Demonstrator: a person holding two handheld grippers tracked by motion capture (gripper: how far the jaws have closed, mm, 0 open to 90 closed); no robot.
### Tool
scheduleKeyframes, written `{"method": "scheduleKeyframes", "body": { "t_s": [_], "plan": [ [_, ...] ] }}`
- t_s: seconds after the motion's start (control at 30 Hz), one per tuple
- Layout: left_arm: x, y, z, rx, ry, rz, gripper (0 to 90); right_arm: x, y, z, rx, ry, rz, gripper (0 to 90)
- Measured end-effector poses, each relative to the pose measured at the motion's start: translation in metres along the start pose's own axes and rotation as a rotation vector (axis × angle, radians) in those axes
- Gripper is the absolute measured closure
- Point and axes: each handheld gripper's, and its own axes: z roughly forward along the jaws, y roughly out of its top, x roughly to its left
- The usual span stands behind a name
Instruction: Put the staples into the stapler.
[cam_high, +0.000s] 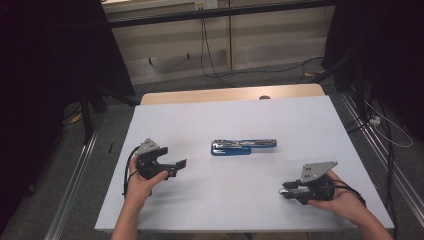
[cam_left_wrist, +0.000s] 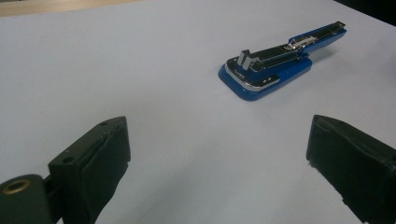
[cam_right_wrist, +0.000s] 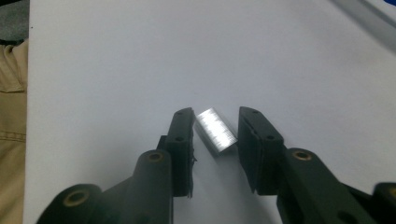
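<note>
Left gripper (cam_high: 181, 163), jaws wide apart and empty; blue stapler (cam_high: 243, 146), opened, mid-table (cam_high: 200, 112), long axis left-right, no legible brand; right gripper (cam_high: 283, 190), jaws closed on a strip of staples (cam_right_wrist: 215, 131), near edge.

Left tongs (cam_high: 181, 163) gape wide; right tongs (cam_high: 283, 190) are nearly closed, both held low.

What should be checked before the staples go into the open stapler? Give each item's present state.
1. Stapler open, magazine exposed: ok.
2. Staple strip between the right gripper jaws: ok.
3. Strip firmly clamped: cannot tell; it sits askew between the jaws.
4. Left gripper open, facing the stapler: ok.
5. Stapler held steady: not ok; nothing touches it.
6. Table free between grippers and stapler: ok.
</note>
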Motion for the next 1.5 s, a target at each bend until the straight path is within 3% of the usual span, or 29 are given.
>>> {"method": "scheduleKeyframes", "body": {
  "t_s": [0.77,1.23,1.5],
  "plan": [
    [-0.002,0.001,0.002,0.003,0.000,0.013,6.4,0.002,-0.002,0.003,-0.025,-0.001,0.059,78.9],
    [-0.002,0.001,0.000,0.004,-0.004,0.018,6.3,0.001,0.001,0.003,-0.012,-0.013,0.029,79.1],
    [-0.002,0.000,-0.001,0.010,0.006,0.022,6.2,-0.004,0.008,0.000,-0.049,-0.008,0.034,79.1]
  ]
}}
